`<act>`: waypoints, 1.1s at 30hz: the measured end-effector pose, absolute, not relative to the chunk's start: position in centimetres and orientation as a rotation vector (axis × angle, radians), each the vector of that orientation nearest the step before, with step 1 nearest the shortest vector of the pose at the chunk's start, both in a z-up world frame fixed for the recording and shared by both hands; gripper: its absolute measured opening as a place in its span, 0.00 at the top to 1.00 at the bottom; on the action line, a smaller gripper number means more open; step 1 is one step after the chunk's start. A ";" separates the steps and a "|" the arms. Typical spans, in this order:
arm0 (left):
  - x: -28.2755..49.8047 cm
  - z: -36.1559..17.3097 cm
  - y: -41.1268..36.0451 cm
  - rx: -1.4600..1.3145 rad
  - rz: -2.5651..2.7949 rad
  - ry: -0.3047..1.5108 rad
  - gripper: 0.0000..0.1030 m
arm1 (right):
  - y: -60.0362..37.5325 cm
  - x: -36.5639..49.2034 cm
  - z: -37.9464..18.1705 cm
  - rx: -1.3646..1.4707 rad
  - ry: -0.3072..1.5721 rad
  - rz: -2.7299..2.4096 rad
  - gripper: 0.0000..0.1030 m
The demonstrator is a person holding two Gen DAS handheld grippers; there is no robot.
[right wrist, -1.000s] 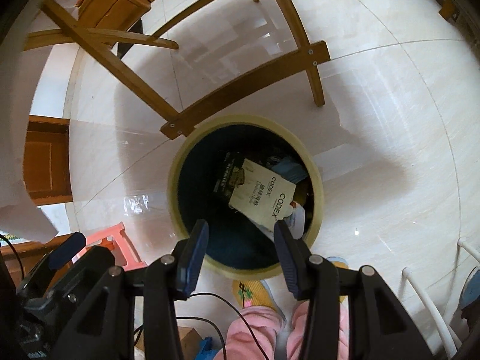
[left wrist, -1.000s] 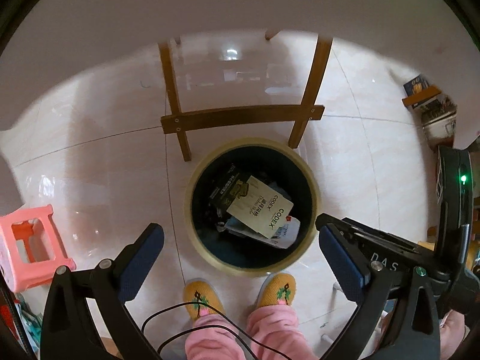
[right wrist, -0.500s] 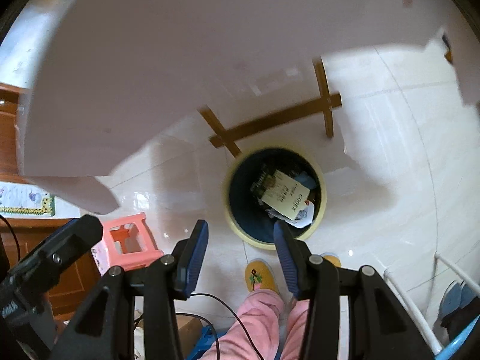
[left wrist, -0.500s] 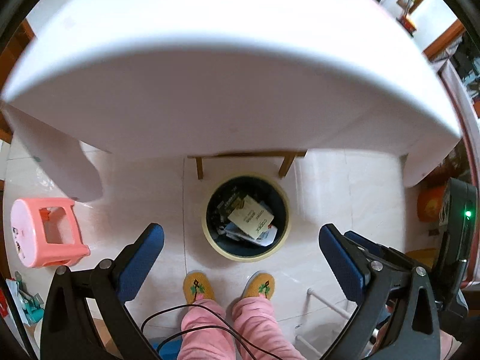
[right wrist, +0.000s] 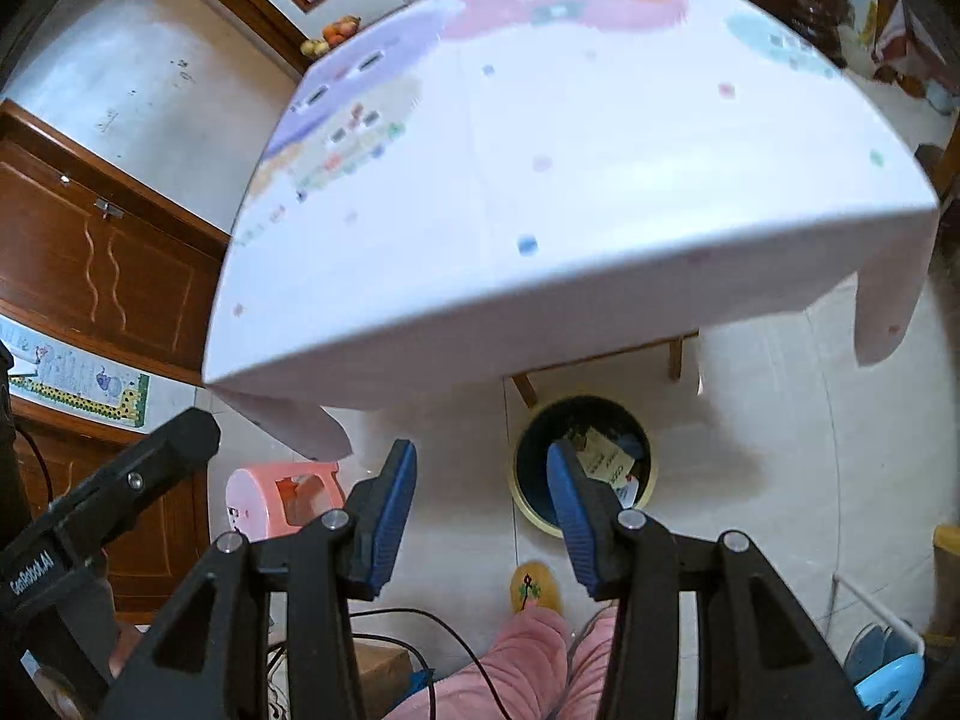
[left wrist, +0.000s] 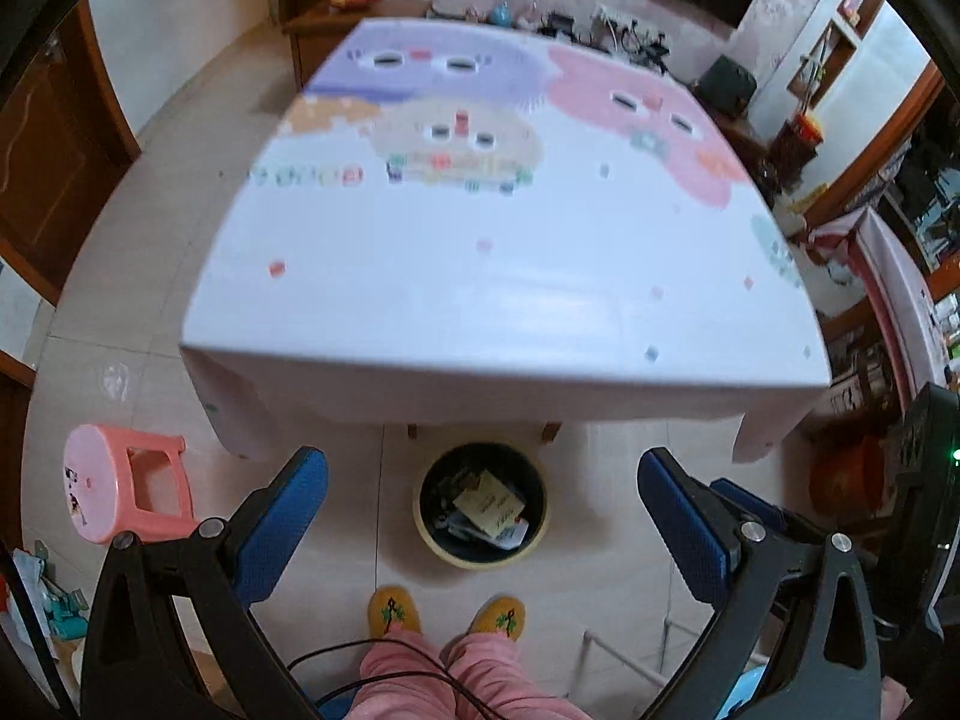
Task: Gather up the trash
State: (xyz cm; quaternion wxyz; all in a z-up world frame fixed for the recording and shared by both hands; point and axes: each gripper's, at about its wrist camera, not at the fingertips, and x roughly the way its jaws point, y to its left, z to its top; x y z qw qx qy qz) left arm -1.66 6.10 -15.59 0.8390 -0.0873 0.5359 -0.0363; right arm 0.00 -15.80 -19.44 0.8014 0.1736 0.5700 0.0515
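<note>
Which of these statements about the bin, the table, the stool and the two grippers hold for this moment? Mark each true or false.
1. The trash bin on the floor holds paper and packaging. True.
2. The left gripper is clamped on a piece of trash. False: its jaws stand wide apart with nothing between them.
3. The tablecloth with pastel cartoon prints has no trash lying on it. True, as far as the blurred views show.
4. The pink stool stands on top of the table. False: it stands on the floor, beside the table.
5. The right gripper holds a white card. False: its jaws are open and empty; the card lies in the bin.
</note>
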 end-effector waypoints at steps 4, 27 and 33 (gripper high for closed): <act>-1.3 -12.8 5.2 -0.170 -0.067 1.091 0.01 | -16.3 0.2 -16.4 0.367 1.182 0.107 0.56; -2.9 -7.6 3.4 -0.088 0.045 1.043 0.01 | -16.5 0.0 -7.8 0.327 1.021 0.168 0.44; -3.2 -7.8 3.4 -0.083 0.050 1.047 0.01 | -16.8 -0.3 -8.0 0.326 1.027 0.158 0.44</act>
